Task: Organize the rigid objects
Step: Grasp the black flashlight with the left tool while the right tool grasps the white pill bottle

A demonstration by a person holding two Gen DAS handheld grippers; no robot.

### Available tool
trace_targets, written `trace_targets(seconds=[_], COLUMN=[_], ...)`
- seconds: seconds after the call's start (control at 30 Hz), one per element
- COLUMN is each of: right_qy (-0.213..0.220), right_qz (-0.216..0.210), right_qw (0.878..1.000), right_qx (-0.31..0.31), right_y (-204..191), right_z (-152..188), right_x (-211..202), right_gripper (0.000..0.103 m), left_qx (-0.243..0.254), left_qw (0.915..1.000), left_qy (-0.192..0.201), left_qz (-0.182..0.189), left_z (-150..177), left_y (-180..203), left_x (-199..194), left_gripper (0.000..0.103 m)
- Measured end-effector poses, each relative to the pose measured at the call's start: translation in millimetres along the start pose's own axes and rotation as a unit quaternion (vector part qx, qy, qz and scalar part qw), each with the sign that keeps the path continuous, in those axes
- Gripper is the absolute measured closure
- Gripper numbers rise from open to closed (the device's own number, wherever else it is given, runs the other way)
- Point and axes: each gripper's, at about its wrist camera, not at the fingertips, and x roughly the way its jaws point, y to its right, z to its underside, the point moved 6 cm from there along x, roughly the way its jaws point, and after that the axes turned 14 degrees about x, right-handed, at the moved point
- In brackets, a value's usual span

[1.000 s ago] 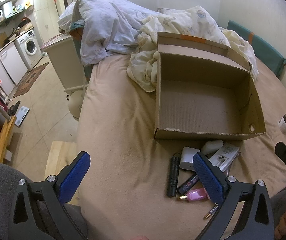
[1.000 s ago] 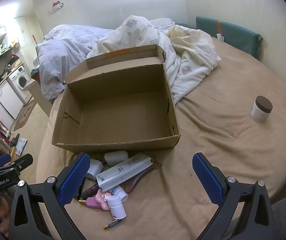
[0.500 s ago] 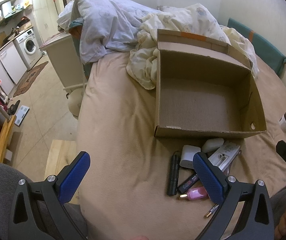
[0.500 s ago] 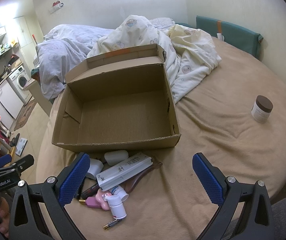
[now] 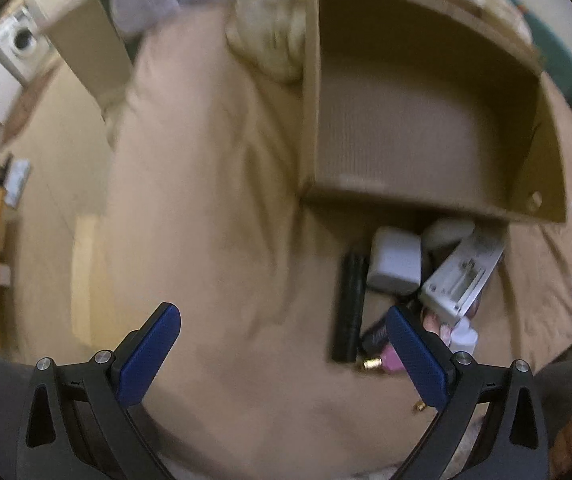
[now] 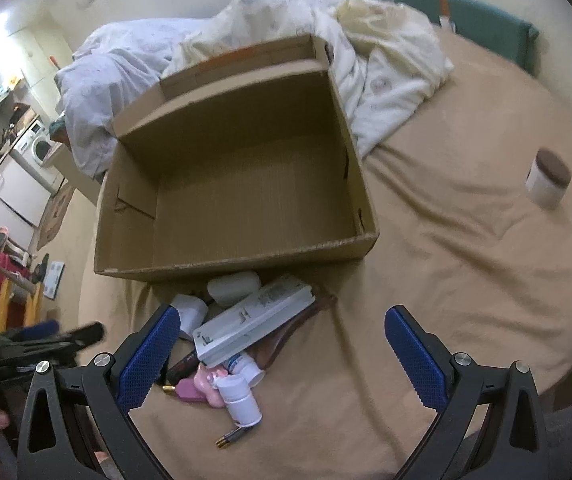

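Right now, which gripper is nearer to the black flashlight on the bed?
Left. The left gripper is just in front of the black flashlight, which lies by its right finger. The right gripper is farther off to the right, over the white box.

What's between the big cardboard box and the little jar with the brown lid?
Nothing but bare tan bedsheet, a bit wrinkled. The right wrist view shows it best: the cardboard box sits left, the brown-lidded jar stands alone to the right.

Motion-blurred cardboard box [image 5: 425, 120]
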Motion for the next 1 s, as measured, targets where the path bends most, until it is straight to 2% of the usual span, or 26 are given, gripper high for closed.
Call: trace_targets(seconds=[0.03, 0.1, 0.27, 0.4, 0.57, 0.67, 0.7, 0.77, 0.87, 1.0], right_qy=[-0.009, -0.022, -0.041, -0.057, -0.079, -0.089, -0.093, -0.099, -0.135, -0.191], right_qz=[-0.002, -0.003, -0.006, -0.009, -0.012, -0.008, -0.003, 0.015, 0.007, 0.000], right_qw=[1.000, 1.000, 0.999, 0.997, 0.995, 0.995, 0.995, 0.995, 0.991, 0.981], right_qx=[0.008, 0.018, 0.036, 0.049, 0.053, 0.034, 0.022, -0.008, -0.025, -0.038], right_y=[1.9, 5.8, 13.1, 16.5, 16.2, 9.4, 6.4, 1.1, -3.7, -4.9], right_z=[1.6, 3.1, 4.7, 6.0, 10.5, 15.3, 18.4, 25.8, 39.9, 59.4], right_x=[3.1, 6.7, 11.6, 16.2, 25.1, 31.3, 33.6, 38.6, 48.8, 65.5], right_gripper=[0.000, 0.000, 0.000, 0.000, 0.000, 0.000, 0.000, 0.000, 0.000, 0.033], left_qx=[-0.002, 0.005, 0.032, 0.043, 0.041, 0.041, 0.044, 0.049, 0.049, 0.053], left_qw=[0.9998, 0.9994, 0.9976, 0.9960, 0.9951, 0.9953, 0.9953, 0.9955, 0.9959, 0.9963], left_qy=[-0.015, -0.030, -0.055, -0.075, -0.088, -0.084, -0.080, -0.075, -0.071, -0.063], left_qz=[0.013, 0.015, 0.027, 0.021, 0.020, 0.026, 0.034, 0.028, 0.027, 0.024], left_z=[-0.3, -2.7, -11.4, -10.3, -7.1, -6.2, -5.9, -7.4, -3.0, 0.1], left_y=[3.0, 9.2, 29.8, 34.8, 37.2, 42.9, 46.9, 50.2, 54.1, 57.6], left_x=[10.1, 23.5, 50.6, 69.5, 82.9, 83.1, 81.4, 76.6, 69.7, 53.2], left_gripper=[0.005, 0.014, 0.022, 0.046, 0.052, 0.070, 0.084, 0.085, 0.085, 0.085])
